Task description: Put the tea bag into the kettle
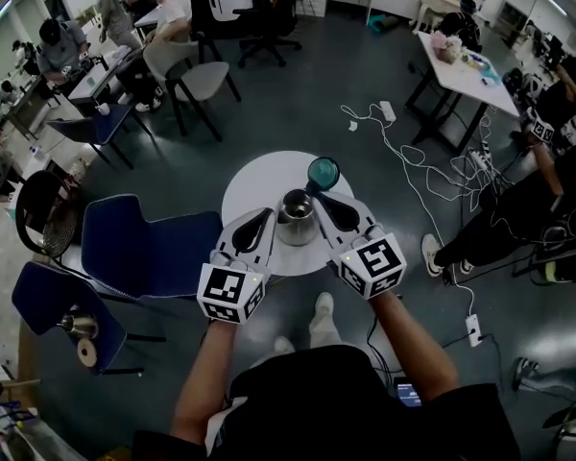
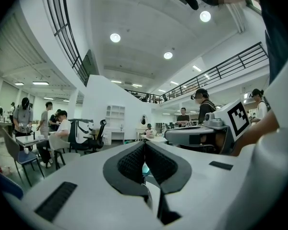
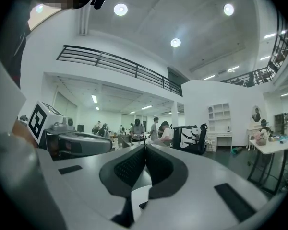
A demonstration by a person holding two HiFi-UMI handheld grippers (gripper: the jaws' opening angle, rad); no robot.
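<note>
The round white bench (image 1: 254, 182) has open floor past its far edge and a blue chair (image 1: 144, 243) against its left edge. The steel kettle (image 1: 296, 217) stands mid-bench between the left gripper (image 1: 265, 216) and right gripper (image 1: 320, 201). Both have their fingers pressed together on nothing. A teal lid (image 1: 323, 173) sits by the far edge.

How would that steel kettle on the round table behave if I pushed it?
The kettle looks squat and wide-based, so it would probably slide rather than tip. Shiny metal on the smooth white table suggests little friction; it is likely rigid.
</note>
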